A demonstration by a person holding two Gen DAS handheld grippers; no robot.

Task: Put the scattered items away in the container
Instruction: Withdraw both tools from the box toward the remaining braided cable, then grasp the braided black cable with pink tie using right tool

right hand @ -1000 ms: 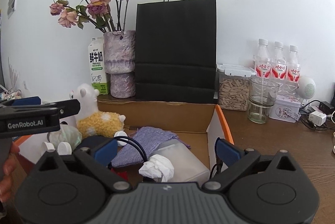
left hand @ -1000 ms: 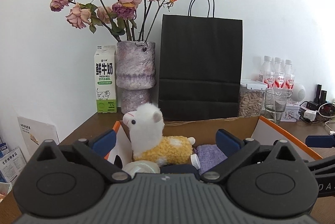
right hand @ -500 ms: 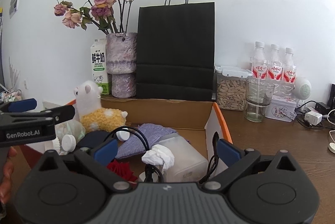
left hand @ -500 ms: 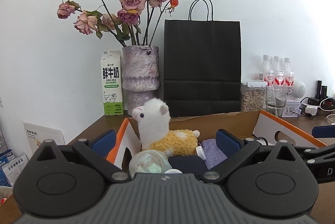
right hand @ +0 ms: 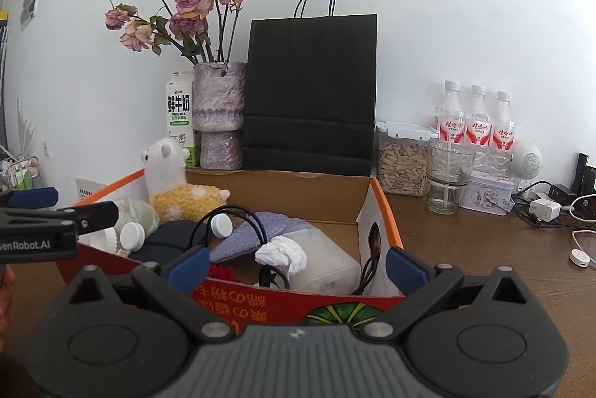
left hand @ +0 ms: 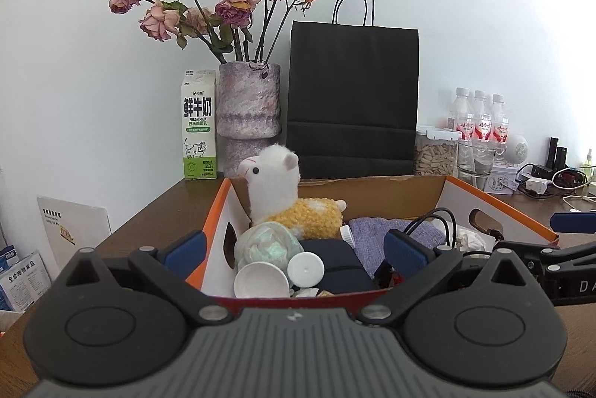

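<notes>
An orange-rimmed cardboard box [left hand: 495,202] [right hand: 385,208] sits on the wooden table. In it lie a white and yellow alpaca plush [left hand: 283,197] [right hand: 175,182], a purple cloth [left hand: 376,234] [right hand: 257,230], a crumpled tissue [right hand: 281,254], a translucent plastic case [right hand: 327,267], black cables [right hand: 231,215], white bottle caps [left hand: 307,269] and a pale green bundle [left hand: 266,245]. My left gripper [left hand: 294,249] is open and empty, above the box's near edge. My right gripper [right hand: 296,262] is open and empty, in front of the box's near wall.
Behind the box stand a milk carton [left hand: 198,126], a vase of dried roses [left hand: 249,115], a black paper bag [left hand: 352,100], a jar of seeds [right hand: 404,163], a glass [right hand: 449,178] and three bottles [right hand: 476,122]. Chargers and cables [right hand: 551,208] lie at right.
Both grippers have pulled back and up from the box, so more of its inside and its near wall shows. Both stay open and empty.
</notes>
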